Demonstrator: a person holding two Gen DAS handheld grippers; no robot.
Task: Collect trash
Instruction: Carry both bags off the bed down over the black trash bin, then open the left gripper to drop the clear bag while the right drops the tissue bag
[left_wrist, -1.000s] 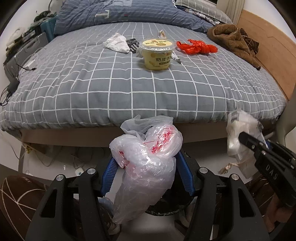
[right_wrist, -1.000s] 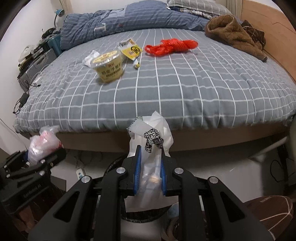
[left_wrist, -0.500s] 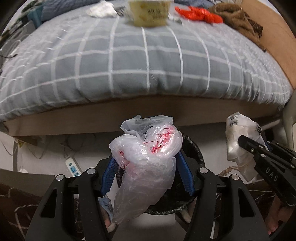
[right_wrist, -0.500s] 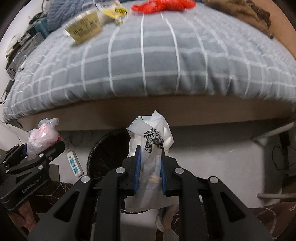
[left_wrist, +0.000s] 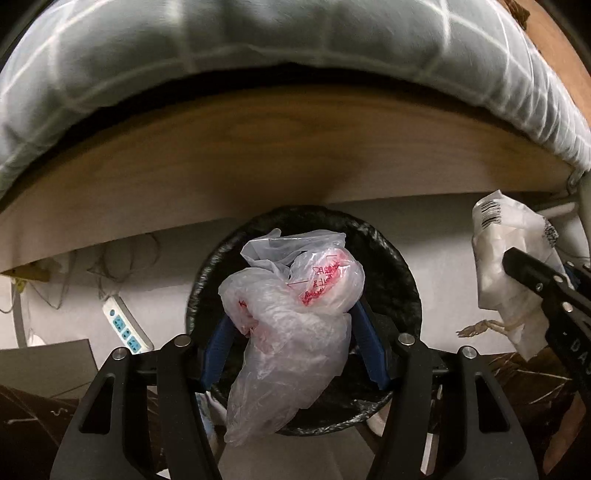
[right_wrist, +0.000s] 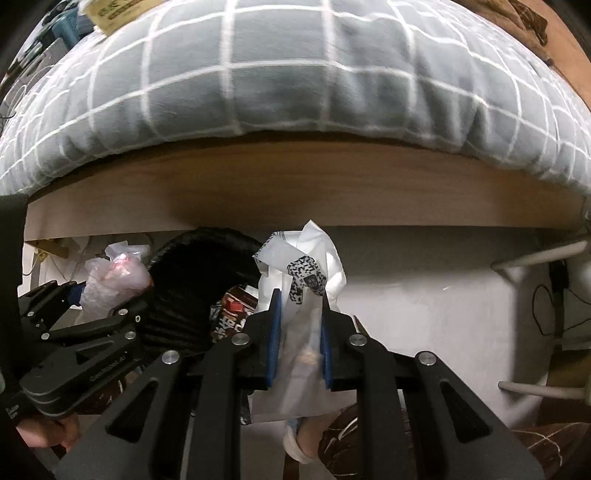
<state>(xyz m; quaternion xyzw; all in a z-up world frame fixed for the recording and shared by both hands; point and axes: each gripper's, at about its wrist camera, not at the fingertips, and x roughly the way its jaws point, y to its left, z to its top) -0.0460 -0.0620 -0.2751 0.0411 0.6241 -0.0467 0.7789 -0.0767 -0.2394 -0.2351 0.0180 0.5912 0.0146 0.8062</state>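
My left gripper is shut on a crumpled clear plastic bag with red print and holds it over the mouth of a round bin lined with a black bag on the floor by the bed. My right gripper is shut on a white paper wrapper with a QR code, just right of the bin. The wrapper and right gripper show at the right edge of the left wrist view. The left gripper with its bag shows at the left of the right wrist view.
The bed's wooden side rail and grey checked quilt hang close above the bin. A white power strip and cables lie on the floor at left. A yellow food tub sits on the bed. A red packet lies in the bin.
Both grippers have dropped and tilted down from bed height toward the floor, each keeping its hold. The bin now sits right under the left gripper's bag.
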